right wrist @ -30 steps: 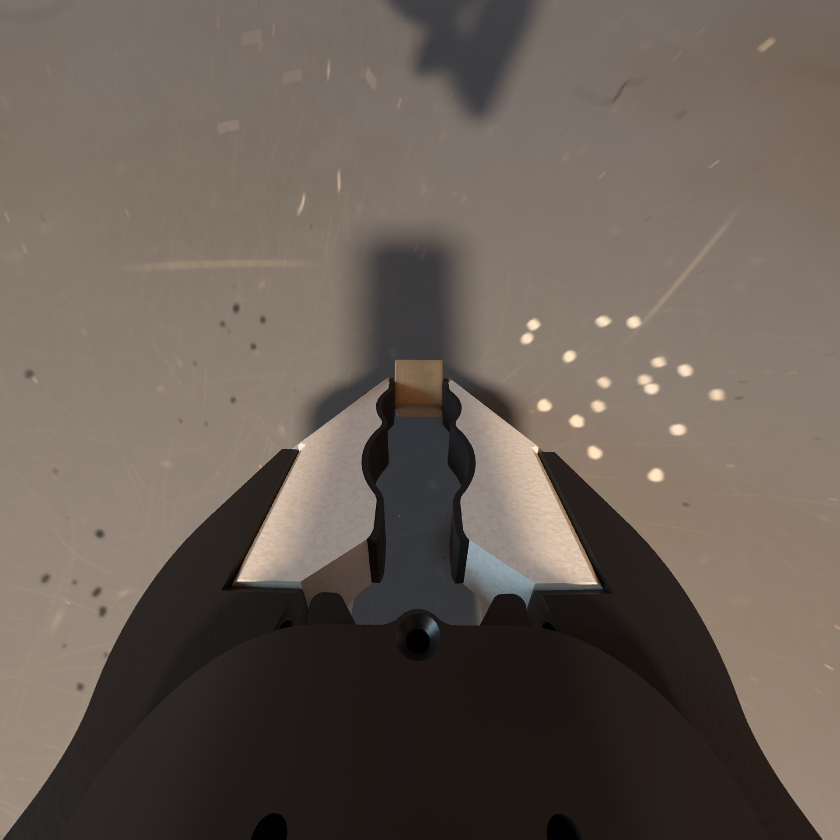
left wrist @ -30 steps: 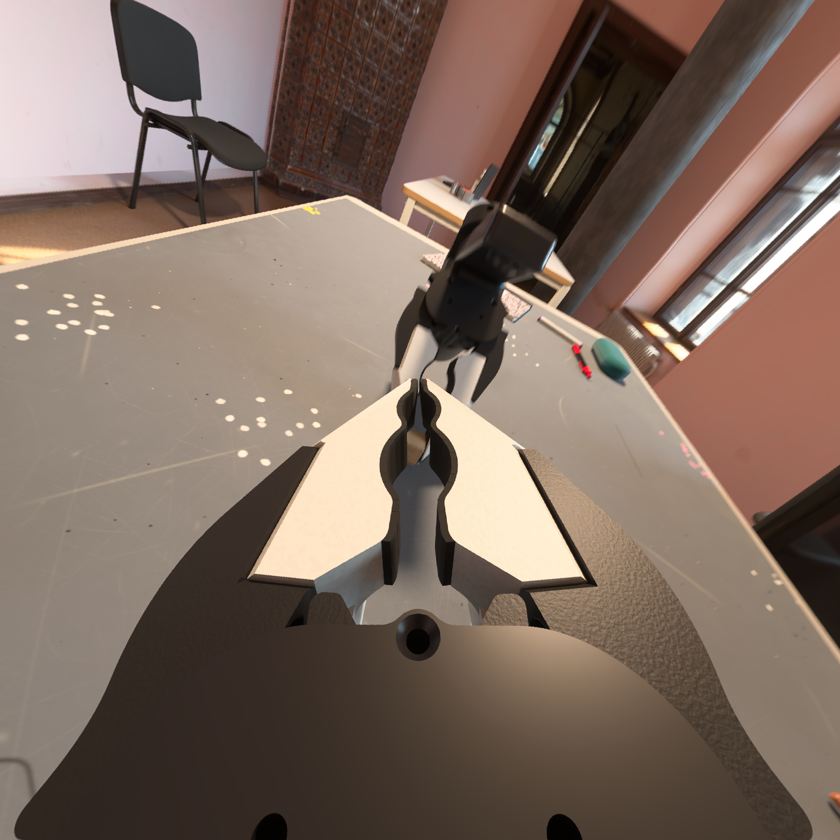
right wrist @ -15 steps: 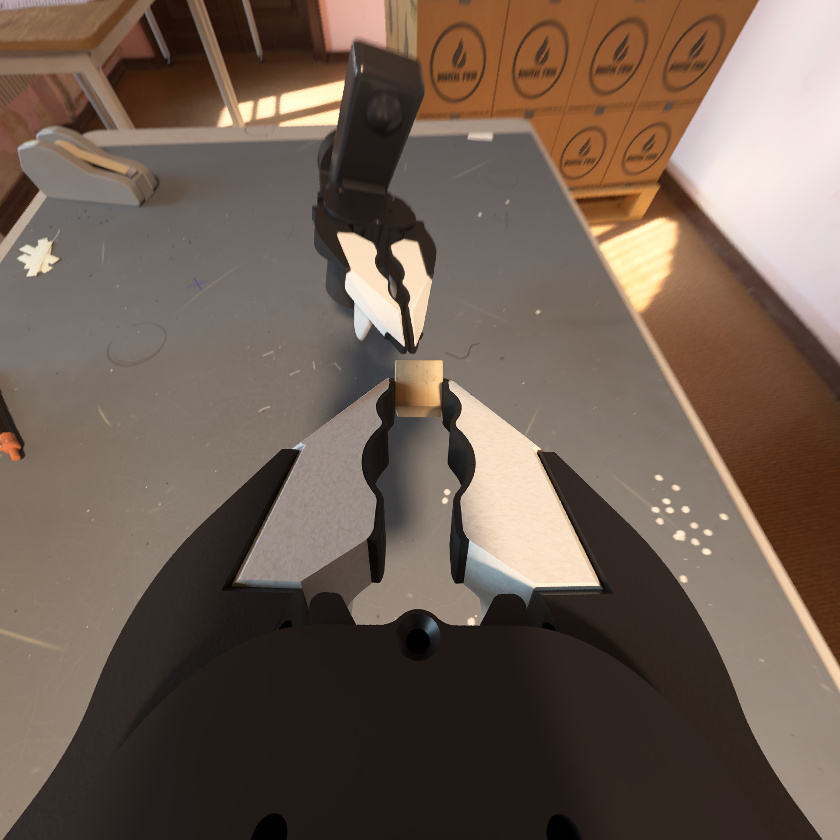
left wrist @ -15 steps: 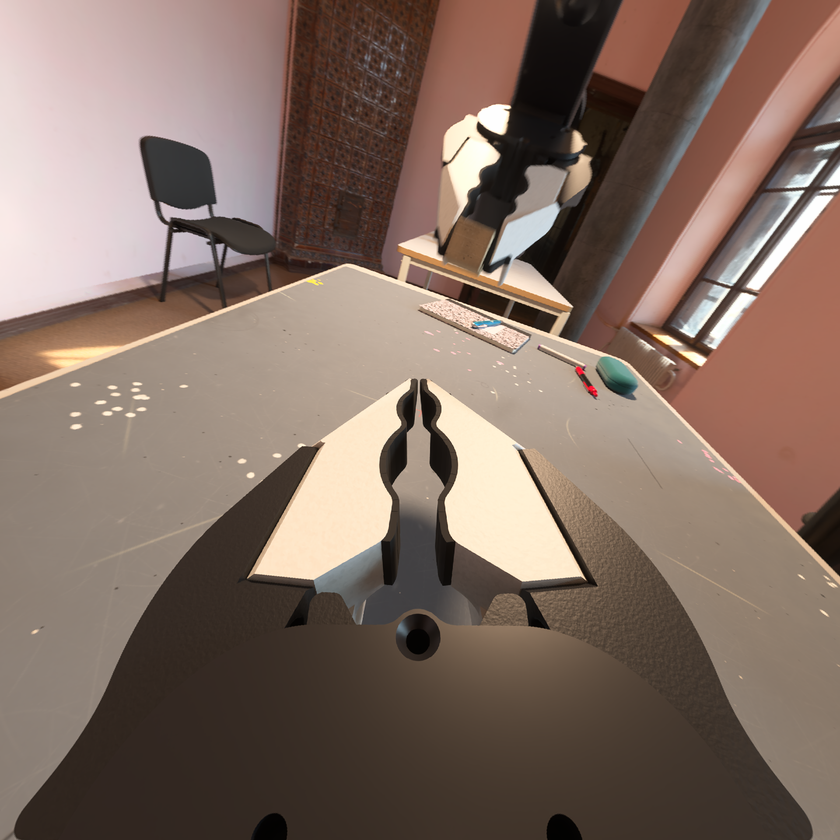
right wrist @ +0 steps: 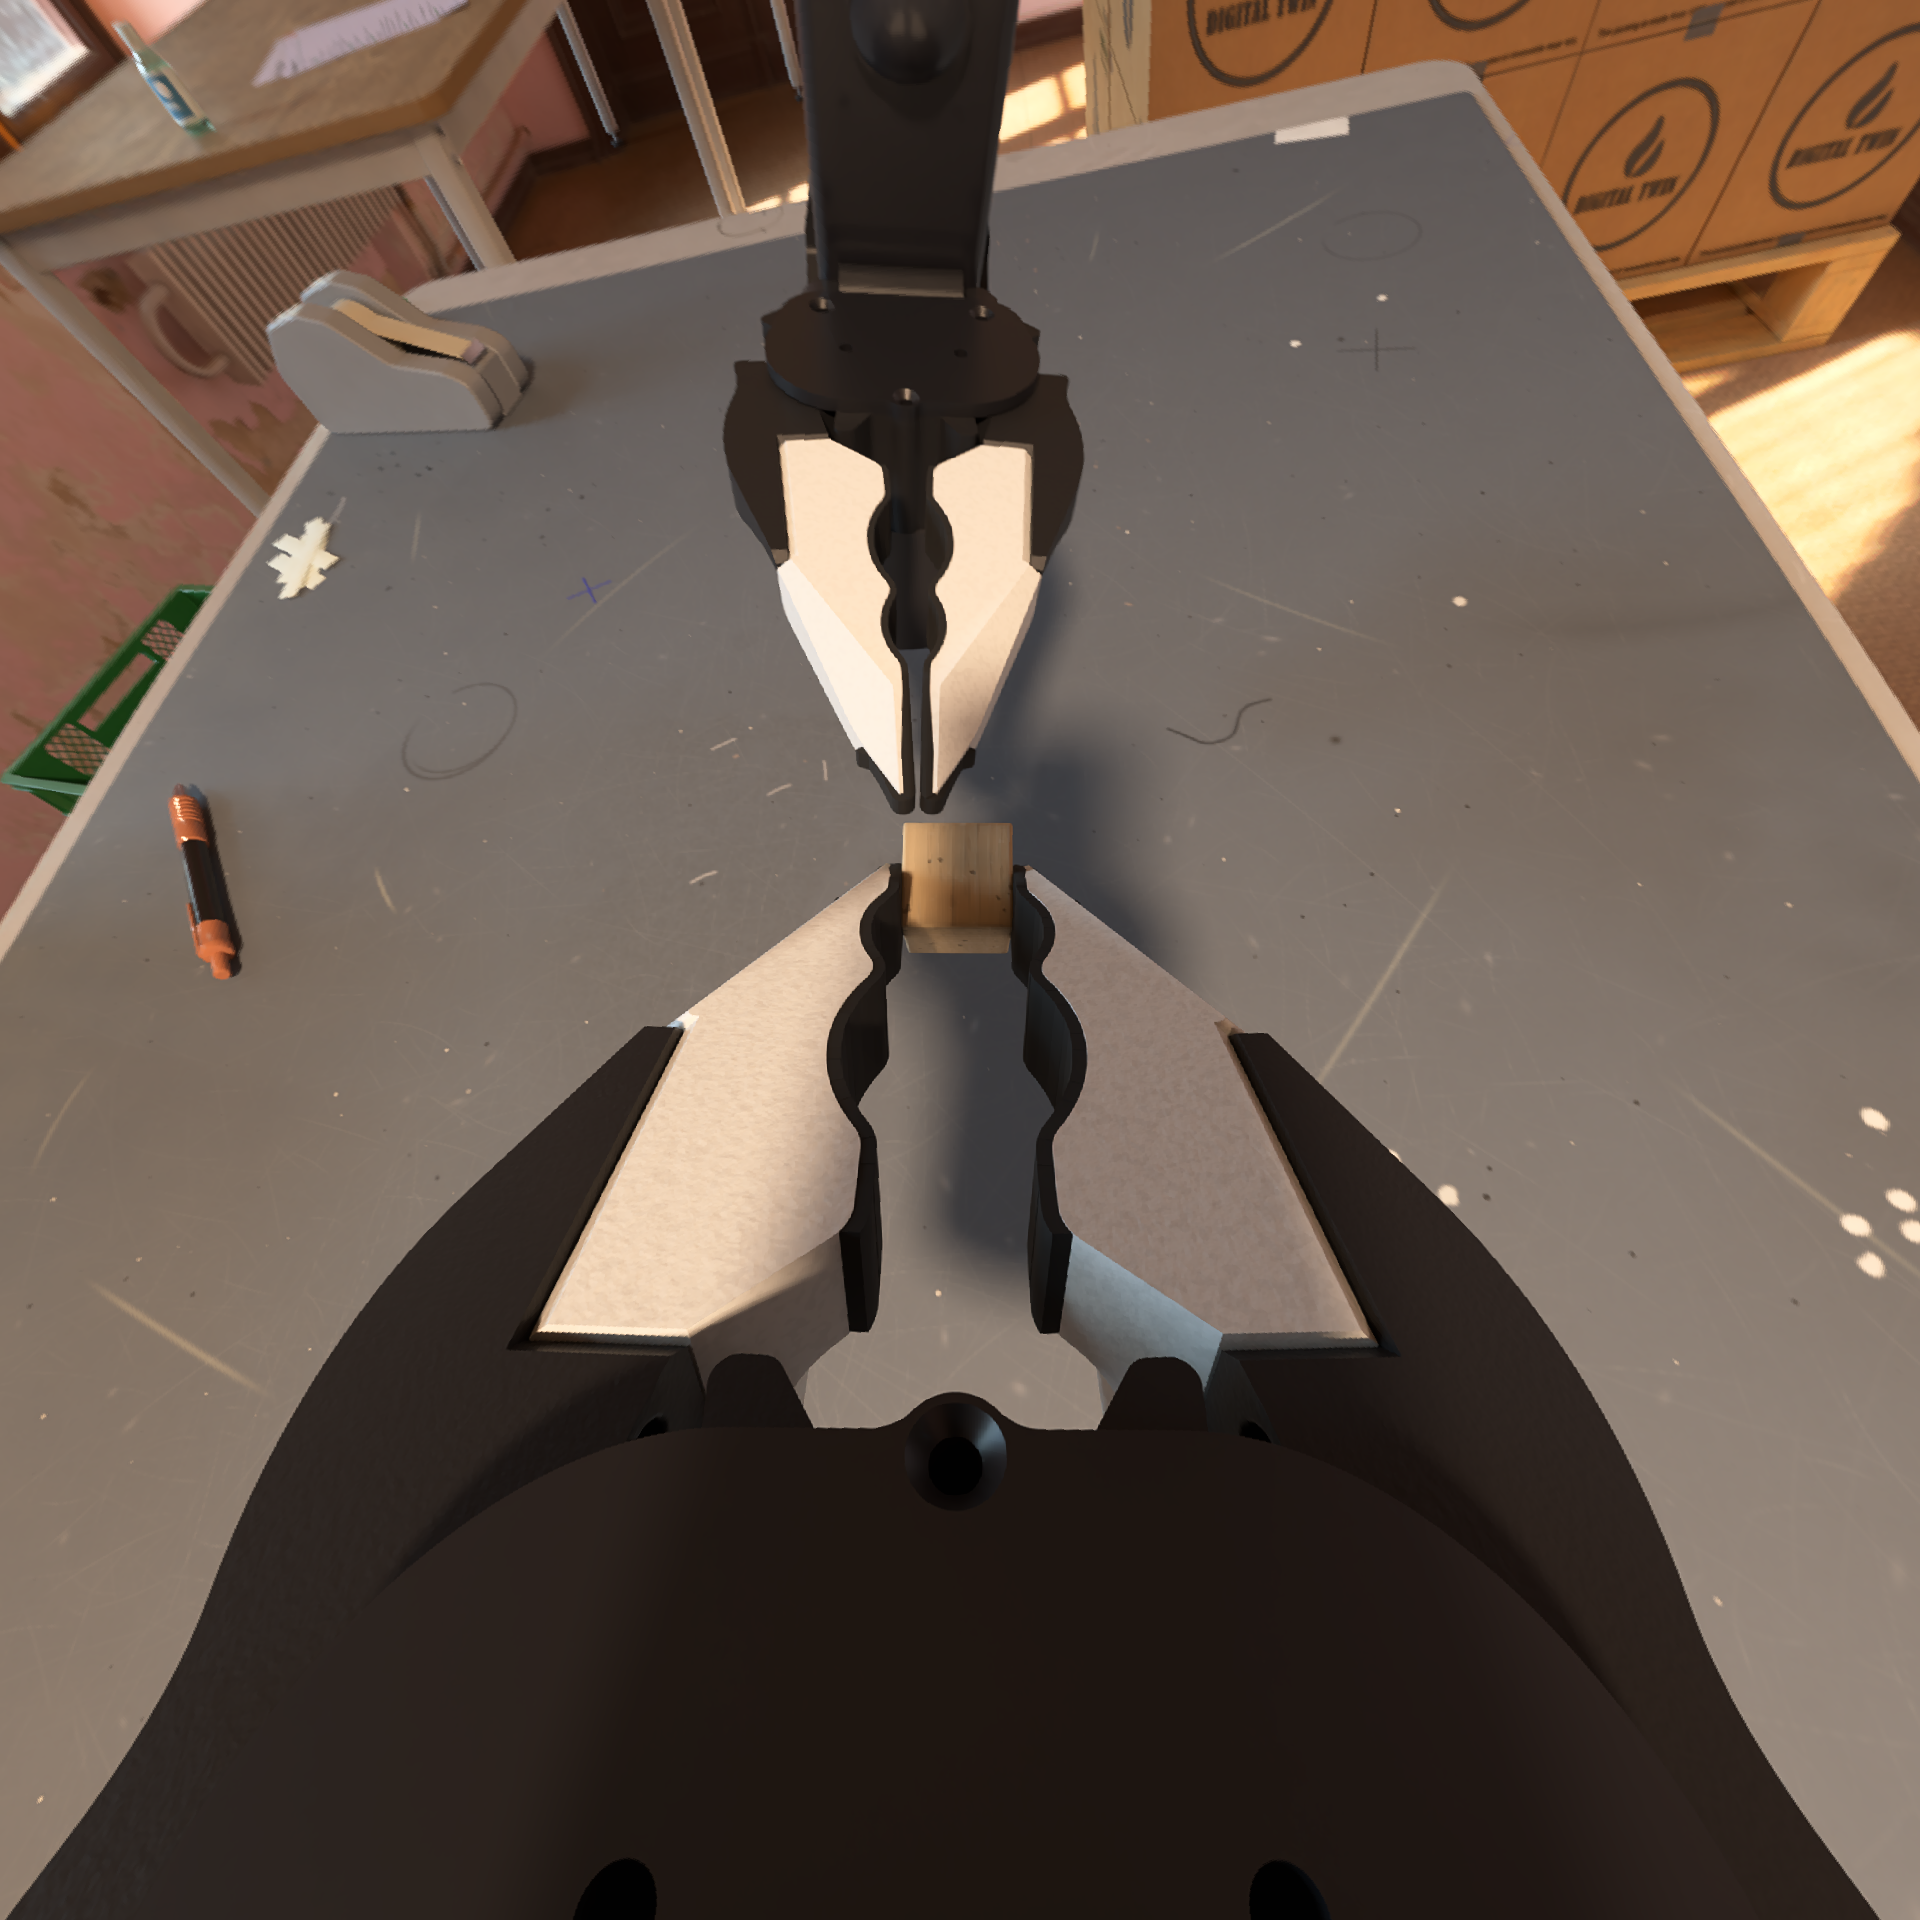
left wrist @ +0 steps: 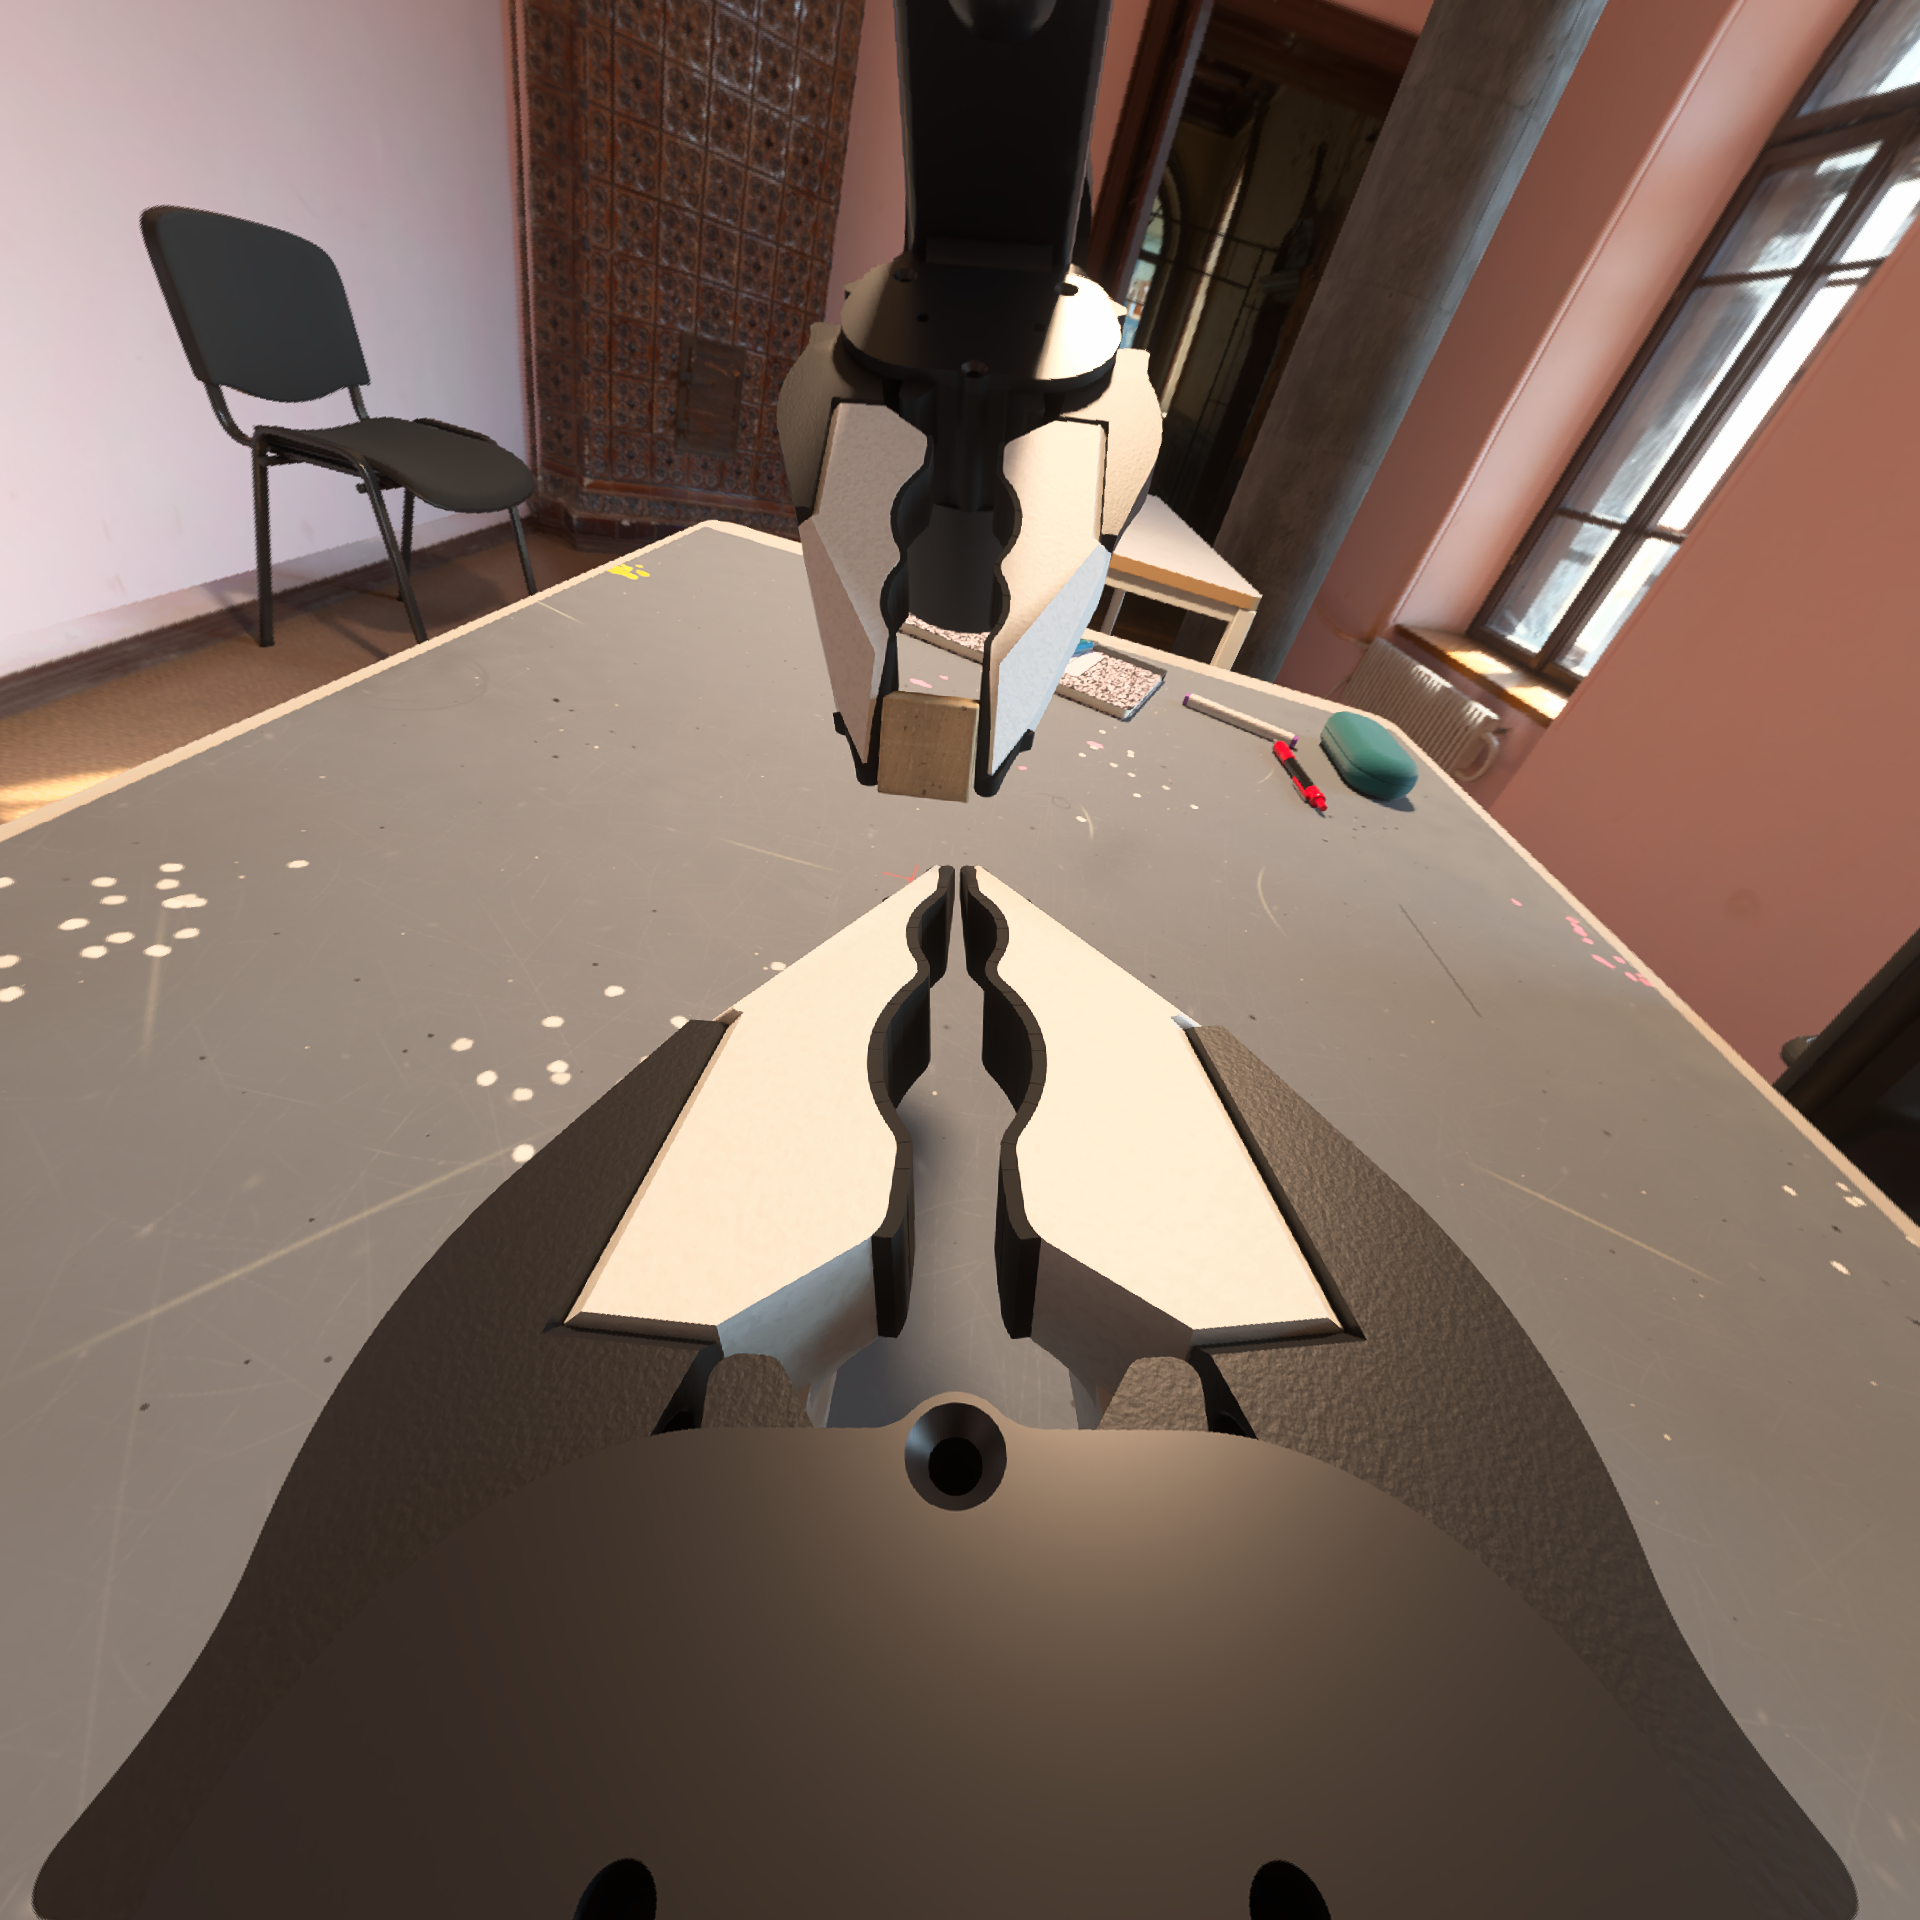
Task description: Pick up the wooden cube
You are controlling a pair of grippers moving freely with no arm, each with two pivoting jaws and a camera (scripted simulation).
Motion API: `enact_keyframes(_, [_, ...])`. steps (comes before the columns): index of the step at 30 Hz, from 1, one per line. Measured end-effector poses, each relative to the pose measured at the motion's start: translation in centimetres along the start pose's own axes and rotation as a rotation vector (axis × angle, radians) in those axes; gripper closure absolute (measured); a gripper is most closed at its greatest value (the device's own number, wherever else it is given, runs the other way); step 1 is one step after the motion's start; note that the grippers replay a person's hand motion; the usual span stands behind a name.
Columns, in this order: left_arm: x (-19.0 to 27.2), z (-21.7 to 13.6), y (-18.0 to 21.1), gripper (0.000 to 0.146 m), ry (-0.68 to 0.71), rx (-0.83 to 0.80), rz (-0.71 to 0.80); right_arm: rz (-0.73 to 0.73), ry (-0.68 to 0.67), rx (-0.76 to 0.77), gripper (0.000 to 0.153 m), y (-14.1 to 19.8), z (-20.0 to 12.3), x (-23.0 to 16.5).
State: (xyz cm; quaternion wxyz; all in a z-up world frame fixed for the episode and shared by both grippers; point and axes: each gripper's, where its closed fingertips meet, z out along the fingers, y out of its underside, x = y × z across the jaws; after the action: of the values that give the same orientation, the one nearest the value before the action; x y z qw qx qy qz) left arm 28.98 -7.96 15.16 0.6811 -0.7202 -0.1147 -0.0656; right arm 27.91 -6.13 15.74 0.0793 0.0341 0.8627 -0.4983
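The wooden cube [right wrist: 957, 885] is a small light-brown block held between the tips of my right gripper [right wrist: 957, 883], clear above the grey table [right wrist: 1351, 831]. In the left wrist view the cube [left wrist: 927, 744] hangs in the right gripper [left wrist: 928, 764], which faces me just ahead and above. My left gripper [left wrist: 955, 875] is shut and empty. In the right wrist view the left gripper [right wrist: 920, 800] points at the cube, its tips a short gap from it.
A red pen [left wrist: 1299, 775], a teal case [left wrist: 1367, 754] and a speckled pad [left wrist: 1114, 681] lie at the far right of the table. An orange marker [right wrist: 204, 879], a grey tape dispenser [right wrist: 395, 369] and a green crate [right wrist: 99, 701] are at the other side. A black chair [left wrist: 312, 405] stands beyond.
My right gripper lifted the cube off the table and levelled out to face the left gripper. The two grippers have come closer, tip to tip. The left stayed shut.
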Motion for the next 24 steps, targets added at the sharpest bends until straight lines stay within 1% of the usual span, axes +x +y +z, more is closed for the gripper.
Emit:
enact_keyframes(6, [-0.1, -0.5, -0.6, 0.145, 0.032, 0.035, -0.074, 0.018, -0.036, 0.039, 0.133, -0.6, 0.4, -0.4])
enact_keyframes(10, [-0.2, -0.8, -0.9, 0.146, 0.048, 0.051, -0.108, 0.056, -0.018, 0.064, 0.133, -0.9, 0.4, 0.2])
enact_keyframes(14, [-0.4, -1.0, -1.0, 0.145, 0.038, 0.059, -0.111, 0.094, -0.025, 0.090, 0.133, -1.0, 0.1, 0.5])
enact_keyframes(24, [-0.5, -1.3, -1.4, 0.145, 0.023, 0.078, -0.098, 0.093, -0.011, 0.089, 0.133, -1.1, -0.3, 0.7])
